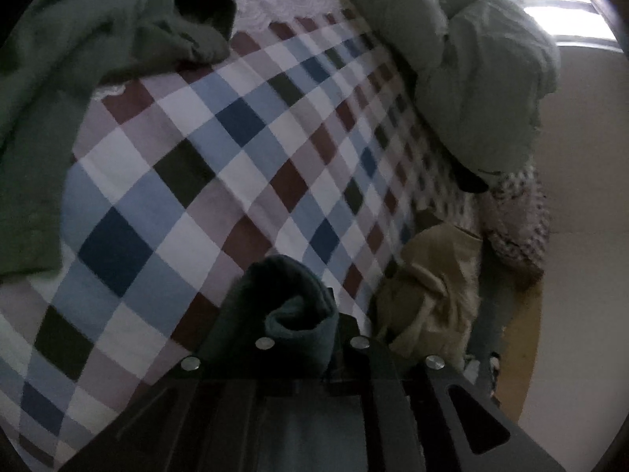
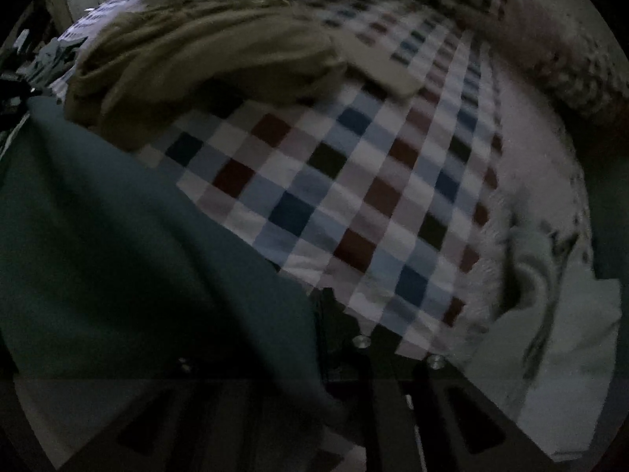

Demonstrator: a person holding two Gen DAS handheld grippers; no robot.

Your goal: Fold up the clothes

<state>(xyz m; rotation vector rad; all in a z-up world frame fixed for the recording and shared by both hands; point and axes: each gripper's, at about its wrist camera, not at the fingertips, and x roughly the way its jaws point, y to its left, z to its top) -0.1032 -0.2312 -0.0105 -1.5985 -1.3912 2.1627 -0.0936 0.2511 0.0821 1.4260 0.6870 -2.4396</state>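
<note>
The left gripper (image 1: pixel 304 334) is closed on a bunched fold of the teal garment (image 1: pixel 283 295), which bulges up between its jaws and rolls over on itself just ahead of them. Beyond that fold the checked sheet (image 1: pixel 220 149) spreads away in front. Ahead and to the left lies a green garment (image 1: pixel 70 78), draped down that side; ahead and to the right sits a pale duvet (image 1: pixel 483 70), with a tan garment (image 1: pixel 428 287) close by on the right. In the right wrist view the teal garment (image 2: pixel 118 255) hangs as a broad sheet across the left of the right gripper (image 2: pixel 346 354), covering its left finger and running down between the fingers; whether the jaws are clamped on it cannot be told in the dim, blurred picture. The tan garment (image 2: pixel 204 51) lies ahead and to the left on the checked sheet (image 2: pixel 354 196), and pale cloth (image 2: pixel 550 314) lies just to the right.
</note>
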